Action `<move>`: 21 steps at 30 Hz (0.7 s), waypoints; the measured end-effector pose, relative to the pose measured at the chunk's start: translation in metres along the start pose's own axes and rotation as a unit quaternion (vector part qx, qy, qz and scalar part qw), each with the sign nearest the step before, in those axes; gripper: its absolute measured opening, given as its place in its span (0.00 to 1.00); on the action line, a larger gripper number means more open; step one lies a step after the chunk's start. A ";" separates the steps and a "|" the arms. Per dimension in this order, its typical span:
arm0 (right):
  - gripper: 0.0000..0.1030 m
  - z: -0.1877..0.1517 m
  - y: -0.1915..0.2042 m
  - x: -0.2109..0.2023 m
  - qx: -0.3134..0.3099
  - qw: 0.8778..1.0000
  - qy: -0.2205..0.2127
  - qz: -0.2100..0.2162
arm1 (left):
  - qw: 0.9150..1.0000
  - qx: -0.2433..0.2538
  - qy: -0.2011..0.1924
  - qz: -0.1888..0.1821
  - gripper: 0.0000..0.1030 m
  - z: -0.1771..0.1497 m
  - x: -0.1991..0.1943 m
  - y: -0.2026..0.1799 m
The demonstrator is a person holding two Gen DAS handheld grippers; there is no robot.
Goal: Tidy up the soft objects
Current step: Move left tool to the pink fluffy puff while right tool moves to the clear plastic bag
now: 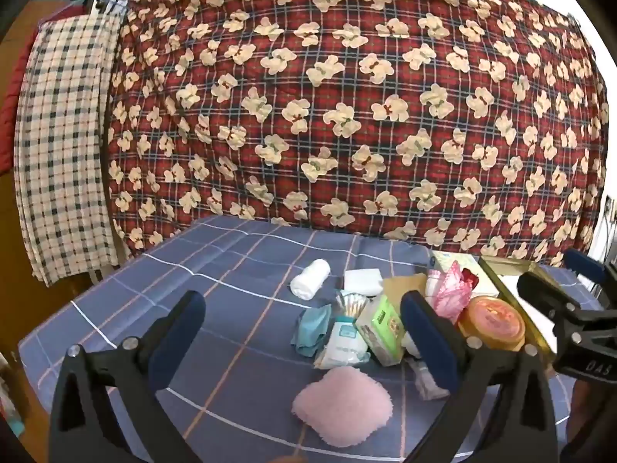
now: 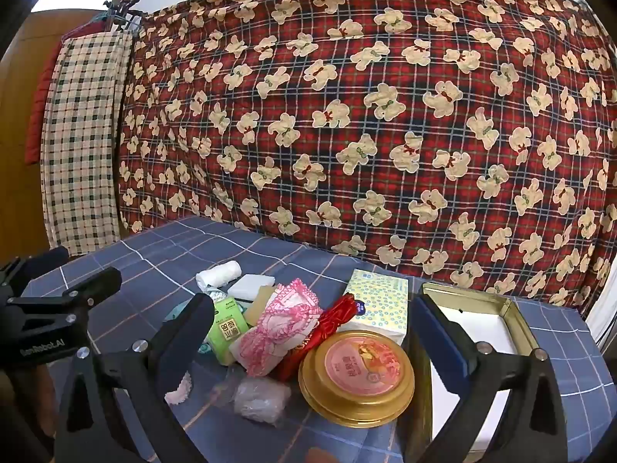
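A pile of small soft things lies on the blue checked table cloth (image 1: 173, 281). A pink fluffy pad (image 1: 343, 405) lies nearest, between the fingers of my left gripper (image 1: 304, 324), which is open and empty above it. Behind are a teal cloth (image 1: 312, 328), a wipes pack (image 1: 345, 343), a green tissue pack (image 1: 381, 324), a white roll (image 1: 310, 279) and a white sponge (image 1: 362, 281). My right gripper (image 2: 312, 320) is open and empty over a pink-and-white lace cloth (image 2: 281, 328), a red fabric piece (image 2: 331, 320) and a round gold tin (image 2: 358, 374).
An open gold rectangular tin (image 2: 497, 308) stands at the right. A patterned tissue box (image 2: 380, 305) stands behind the round tin. A clear plastic bag (image 2: 262, 397) lies in front. A red bear-print quilt (image 1: 347, 115) hangs behind the table.
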State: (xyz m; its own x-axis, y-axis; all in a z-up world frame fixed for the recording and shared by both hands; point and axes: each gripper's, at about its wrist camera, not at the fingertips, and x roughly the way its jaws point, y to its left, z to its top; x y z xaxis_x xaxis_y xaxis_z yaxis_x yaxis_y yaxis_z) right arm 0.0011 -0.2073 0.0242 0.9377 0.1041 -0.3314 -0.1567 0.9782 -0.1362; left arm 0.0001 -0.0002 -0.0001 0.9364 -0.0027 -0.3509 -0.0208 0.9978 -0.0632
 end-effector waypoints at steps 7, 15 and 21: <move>1.00 -0.002 -0.002 0.002 -0.003 1.000 0.004 0.001 | 1.000 -0.020 0.005 -0.010 1.00 0.000 0.003 -0.001; 1.00 -0.005 -0.002 0.006 -0.003 1.000 0.007 0.003 | 1.000 -0.020 0.007 -0.007 1.00 -0.005 0.007 0.002; 1.00 -0.010 -0.001 0.007 -0.001 1.000 0.011 0.008 | 1.000 -0.021 0.016 -0.001 1.00 -0.013 0.019 0.006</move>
State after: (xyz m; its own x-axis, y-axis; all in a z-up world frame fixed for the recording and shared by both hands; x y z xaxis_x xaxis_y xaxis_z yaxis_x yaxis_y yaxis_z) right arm 0.0045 -0.2091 0.0129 0.9279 0.1155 -0.3545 -0.1725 0.9759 -0.1334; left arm 0.0128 0.0050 -0.0190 0.9248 -0.0083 -0.3804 -0.0336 0.9941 -0.1033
